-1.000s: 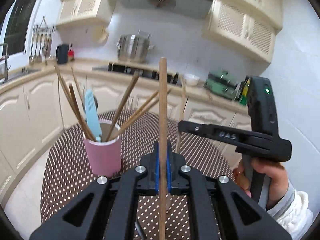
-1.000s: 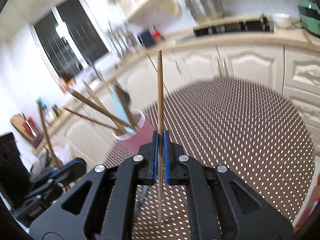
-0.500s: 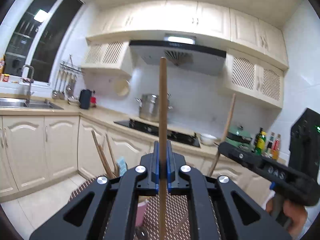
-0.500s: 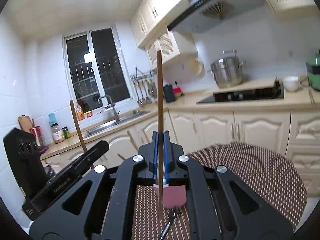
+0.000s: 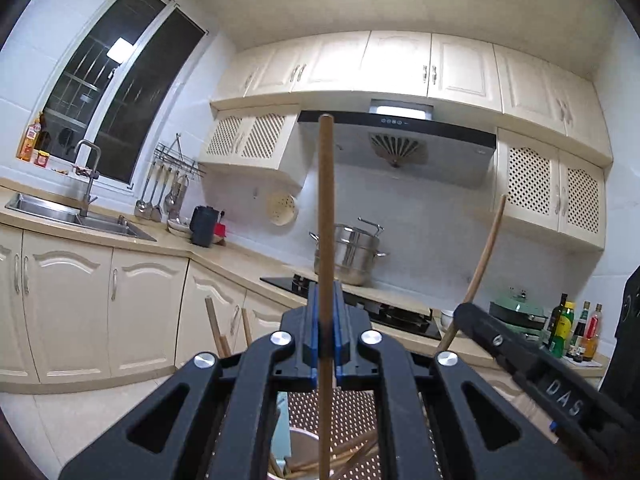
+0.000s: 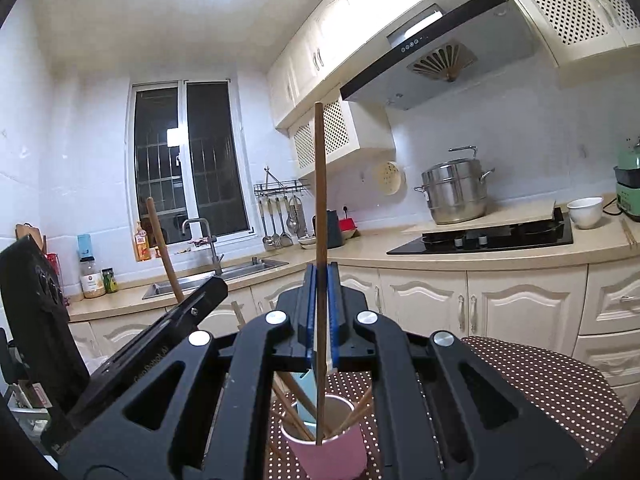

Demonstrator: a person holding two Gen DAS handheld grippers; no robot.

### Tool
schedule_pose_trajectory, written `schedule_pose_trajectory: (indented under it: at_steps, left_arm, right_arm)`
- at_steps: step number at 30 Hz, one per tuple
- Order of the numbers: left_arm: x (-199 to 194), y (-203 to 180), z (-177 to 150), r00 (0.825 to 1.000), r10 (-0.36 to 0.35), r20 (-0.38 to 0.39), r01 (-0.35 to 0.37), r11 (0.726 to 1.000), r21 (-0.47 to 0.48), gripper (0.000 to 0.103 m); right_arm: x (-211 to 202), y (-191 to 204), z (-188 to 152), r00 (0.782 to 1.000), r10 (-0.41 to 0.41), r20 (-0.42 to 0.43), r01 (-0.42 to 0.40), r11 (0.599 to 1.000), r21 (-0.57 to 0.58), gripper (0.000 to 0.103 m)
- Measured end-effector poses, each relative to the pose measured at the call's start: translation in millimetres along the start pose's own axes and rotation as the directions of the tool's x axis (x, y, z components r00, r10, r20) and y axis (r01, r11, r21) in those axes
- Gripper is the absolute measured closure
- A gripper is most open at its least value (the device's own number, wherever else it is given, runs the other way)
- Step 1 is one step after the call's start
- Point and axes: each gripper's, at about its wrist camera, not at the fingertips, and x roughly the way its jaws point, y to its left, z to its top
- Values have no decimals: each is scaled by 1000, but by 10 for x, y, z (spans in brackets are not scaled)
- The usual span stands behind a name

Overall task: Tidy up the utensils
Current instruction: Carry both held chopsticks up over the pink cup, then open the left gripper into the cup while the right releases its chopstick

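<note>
- A cream-cabinet kitchen with a range hood, a steel pot on the hob and a sink under a dark window lies behind a round brown tabletop with white dots.
- The left hand-held gripper has its blue pads pressed together on a long wooden chopstick, held upright. The right hand-held gripper pinches a second wooden chopstick the same way.
- A pink cylindrical cup stands on the tabletop below both tools, already bristling with splayed wooden sticks and a pale blue utensil.
- Risk: the right chopstick's lower tip sits about at the cup's rim, though depth is hard to judge. Coming down off-centre, it could catch the rim and tip the light cup.
- Risk: the crossed sticks inside may block a straight drop, so a released chopstick could lean out and fall.
- Risk: the two tools hang near each other, so their upright sticks could knock together and twist in the pads.
- Risk: each thin stick is held at one narrow point and may pivot or slip.
</note>
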Motion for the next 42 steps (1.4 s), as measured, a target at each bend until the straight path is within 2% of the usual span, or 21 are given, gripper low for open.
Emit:
schedule_pose_trajectory:
  at_steps: [8, 13, 16, 22, 24, 25, 28, 29, 34, 42]
  left_arm:
    - [184, -57, -141, 998, 39, 52, -43, 997, 69, 97]
    - [305, -19, -208, 998, 58, 33, -60, 996, 72, 97]
    - [306, -20, -226, 996, 68, 51, -73, 993, 92, 97]
    - [331, -49, -229, 997, 63, 33, -67, 992, 111, 96]
    - [334, -51, -226, 997, 72, 27, -75, 990, 121, 82]
    - [339, -44, -229, 997, 78, 21, -80, 990, 120, 66]
    - [364, 13, -221, 996, 83, -10, -82, 992, 93, 61]
    - [372, 37, -210, 996, 88, -21, -86, 993, 81, 55]
    - [313, 149, -135, 996, 86, -38, -85, 996, 30, 47]
    - [206, 216, -21, 991, 117, -70, -115, 993, 40, 40]
  right_arm:
    - [177, -68, -74, 1000, 9, -16, -9, 1000, 6, 97]
    - [216, -67, -115, 999, 11, -31, -10, 1000, 8, 97]
    - [248, -64, -131, 999, 10, -45, -10, 1000, 10, 97]
    - [286, -60, -179, 998, 13, -60, -12, 1000, 12, 97]
    - [294, -65, -187, 998, 14, -67, -13, 1000, 17, 97]
    - [296, -65, -184, 998, 12, -67, -11, 1000, 17, 97]
    - [307, -65, -161, 997, 14, -74, -13, 1000, 17, 97]
    - [309, -58, -162, 997, 14, -76, -13, 1000, 14, 97]
    - [306, -29, -168, 997, 9, -83, -9, 1000, 9, 97]
    - [277, 64, -179, 996, -16, -88, 14, 1000, -24, 97]
